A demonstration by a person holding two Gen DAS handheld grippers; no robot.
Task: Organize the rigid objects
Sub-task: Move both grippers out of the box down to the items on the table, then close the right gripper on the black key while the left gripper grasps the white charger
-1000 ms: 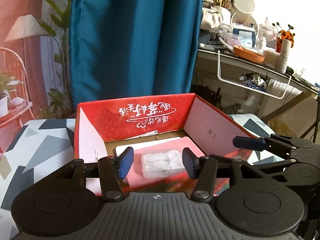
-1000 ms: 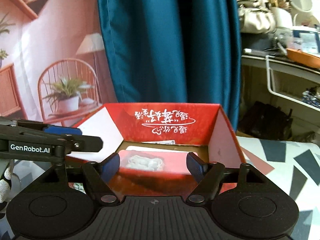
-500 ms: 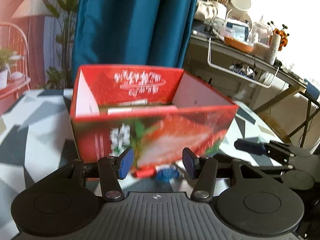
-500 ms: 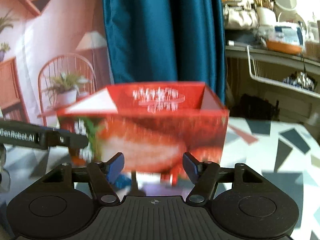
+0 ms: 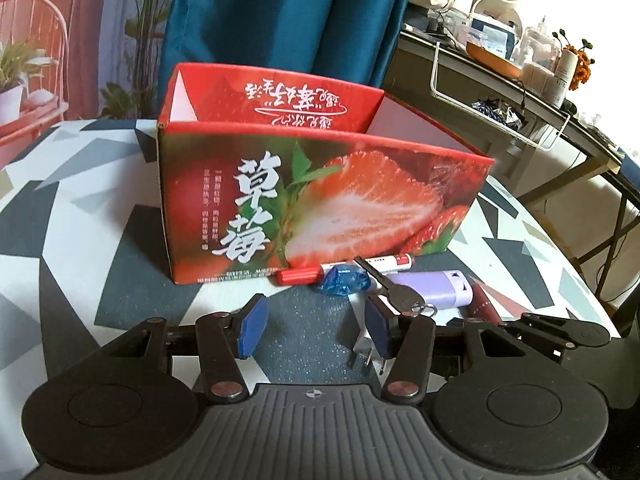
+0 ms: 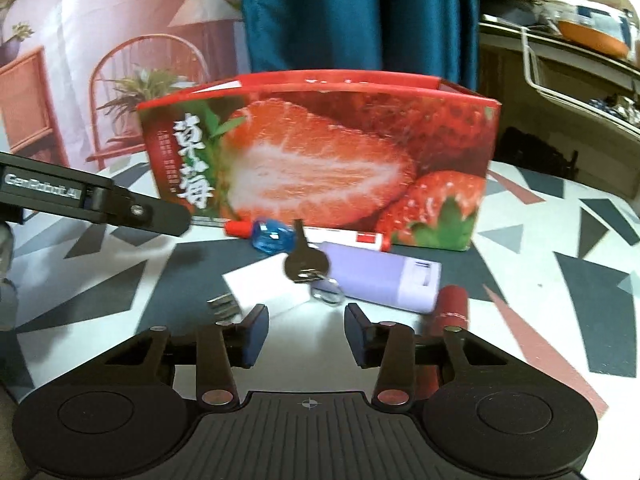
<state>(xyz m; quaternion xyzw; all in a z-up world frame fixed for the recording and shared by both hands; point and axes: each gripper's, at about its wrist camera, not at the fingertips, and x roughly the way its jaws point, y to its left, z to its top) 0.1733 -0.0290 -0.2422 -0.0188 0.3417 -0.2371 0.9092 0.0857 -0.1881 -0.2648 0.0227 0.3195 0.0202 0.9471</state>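
A red strawberry-print box (image 5: 320, 200) (image 6: 320, 152) stands open-topped on the patterned table. Along its near side lie a red-capped marker (image 5: 352, 270) (image 6: 344, 236), a blue wrapped piece (image 5: 344, 280) (image 6: 270, 236), a key (image 5: 396, 286) (image 6: 306, 262), a lilac power bank (image 5: 432, 288) (image 6: 384, 280), a dark red tube (image 5: 482, 304) (image 6: 450, 304) and a white plug adapter (image 5: 362, 344) (image 6: 264, 286). My left gripper (image 5: 314, 324) hovers low before the box, jaws apart, nothing between them. My right gripper (image 6: 306, 334) is closing just short of the adapter and key, with nothing between its pads.
The table (image 5: 80, 240) has a grey, white and red triangle pattern. Behind the box hangs a blue curtain (image 5: 288, 20). A cluttered desk with a wire basket (image 5: 500, 92) stands at the right. The left gripper's body (image 6: 92, 200) reaches in from the left of the right wrist view.
Both grippers have dropped from above the box's opening to table level in front of it, so the box's front and the loose objects now show. The right jaws have narrowed.
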